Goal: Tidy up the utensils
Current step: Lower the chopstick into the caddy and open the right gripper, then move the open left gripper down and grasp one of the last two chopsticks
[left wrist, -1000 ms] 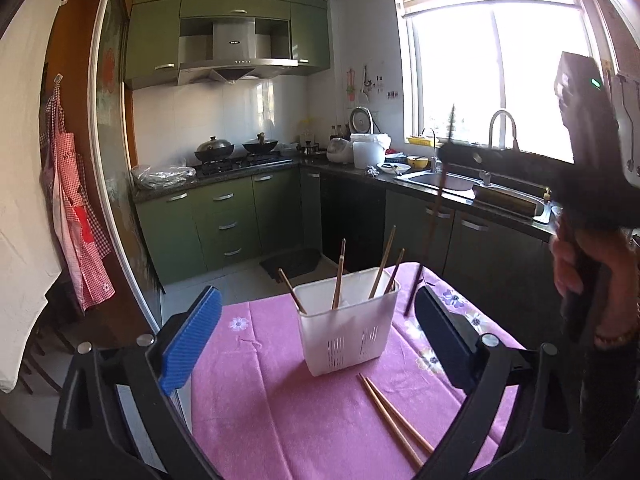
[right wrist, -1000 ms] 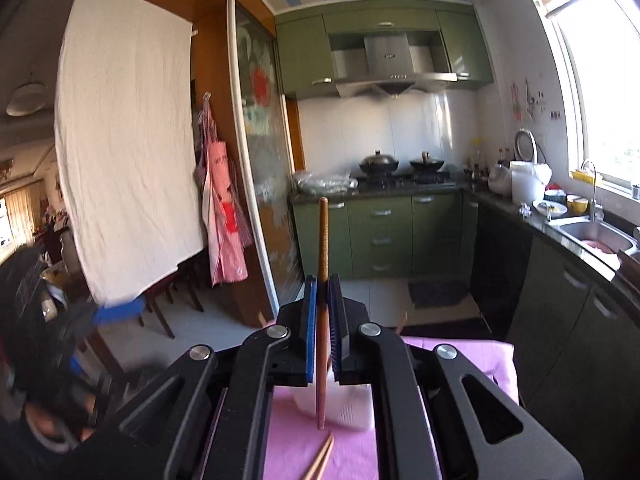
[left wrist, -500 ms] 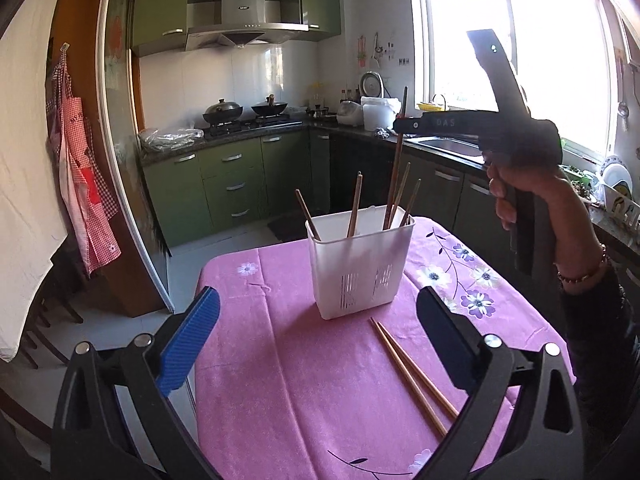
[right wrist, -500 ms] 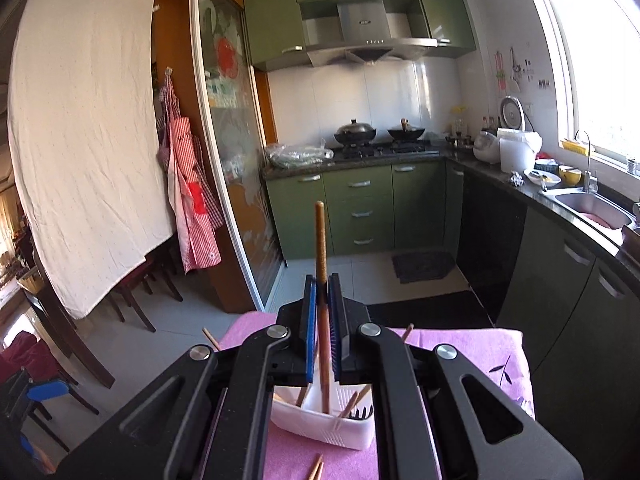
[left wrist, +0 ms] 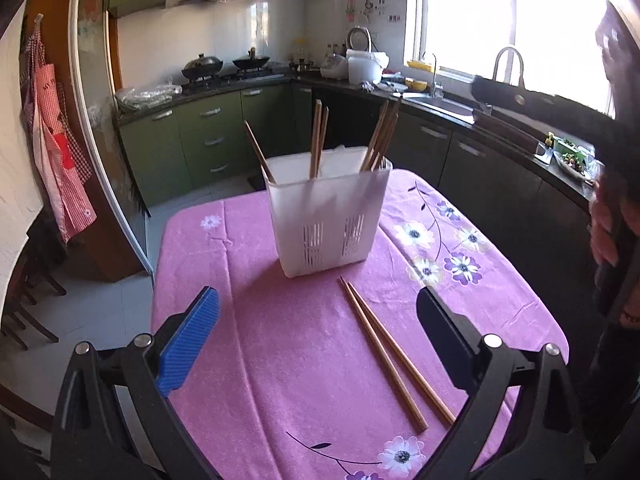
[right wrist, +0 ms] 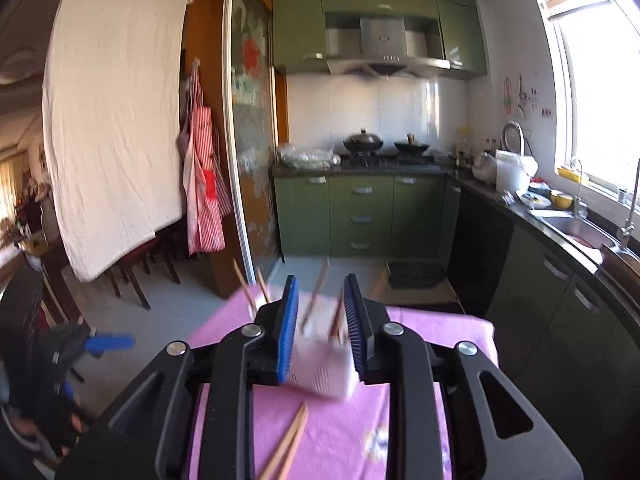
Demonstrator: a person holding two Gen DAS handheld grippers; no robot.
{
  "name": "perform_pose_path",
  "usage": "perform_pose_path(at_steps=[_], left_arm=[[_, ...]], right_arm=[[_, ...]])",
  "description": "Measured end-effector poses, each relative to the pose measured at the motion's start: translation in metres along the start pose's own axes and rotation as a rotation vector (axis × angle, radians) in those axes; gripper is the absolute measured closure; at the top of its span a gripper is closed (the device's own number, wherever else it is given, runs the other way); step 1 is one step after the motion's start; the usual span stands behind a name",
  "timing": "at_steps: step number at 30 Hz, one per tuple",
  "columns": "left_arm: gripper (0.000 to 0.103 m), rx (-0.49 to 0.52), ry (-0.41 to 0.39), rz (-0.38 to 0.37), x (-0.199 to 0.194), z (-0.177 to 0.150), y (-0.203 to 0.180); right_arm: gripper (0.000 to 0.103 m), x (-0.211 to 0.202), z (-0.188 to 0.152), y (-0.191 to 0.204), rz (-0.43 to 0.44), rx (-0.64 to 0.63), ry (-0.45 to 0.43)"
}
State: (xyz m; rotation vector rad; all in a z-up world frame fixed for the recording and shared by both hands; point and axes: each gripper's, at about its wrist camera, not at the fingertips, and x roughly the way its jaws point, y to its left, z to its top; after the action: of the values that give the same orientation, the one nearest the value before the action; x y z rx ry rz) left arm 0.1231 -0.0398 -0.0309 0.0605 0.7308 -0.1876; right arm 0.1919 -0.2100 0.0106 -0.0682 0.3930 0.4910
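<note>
A white slotted utensil holder point(left wrist: 329, 220) stands on the pink flowered tablecloth point(left wrist: 280, 360) with several wooden chopsticks upright in it. Two more chopsticks point(left wrist: 392, 356) lie flat on the cloth in front of it. My left gripper point(left wrist: 316, 344) is open and empty, low over the near part of the table. My right gripper point(right wrist: 320, 328) is open and empty, above and behind the holder point(right wrist: 320, 372), which shows blurred between its blue pads. The loose chopsticks also show in the right wrist view point(right wrist: 288, 444).
The table stands in a kitchen with green cabinets point(left wrist: 208, 140) behind and a dark counter with a sink point(left wrist: 440, 104) along the right. A sliding glass door point(left wrist: 100, 120) and a red apron are at the left. The person's hand point(left wrist: 612, 224) is at the right edge.
My right gripper has opened and let go of the chopstick, which now stands in the holder. The right gripper has pulled back to the right. The left gripper has tilted down toward the table.
</note>
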Motion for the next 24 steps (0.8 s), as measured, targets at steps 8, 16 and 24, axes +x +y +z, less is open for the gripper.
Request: perform_pose_path(at_steps=[8, 16, 24], left_arm=[[0.009, -0.065, 0.239, -0.032, 0.093, -0.017, -0.016], [0.022, -0.163, 0.348, -0.002, 0.152, -0.024, -0.011], [0.028, -0.143, 0.388, 0.032, 0.167, -0.028, -0.022]], right_arm=[[0.075, 0.014, -0.118, -0.041, -0.065, 0.097, 0.270], [0.072, 0.028, -0.162, -0.074, -0.054, 0.184, 0.342], [0.072, 0.039, -0.170, -0.081, -0.030, 0.213, 0.358]])
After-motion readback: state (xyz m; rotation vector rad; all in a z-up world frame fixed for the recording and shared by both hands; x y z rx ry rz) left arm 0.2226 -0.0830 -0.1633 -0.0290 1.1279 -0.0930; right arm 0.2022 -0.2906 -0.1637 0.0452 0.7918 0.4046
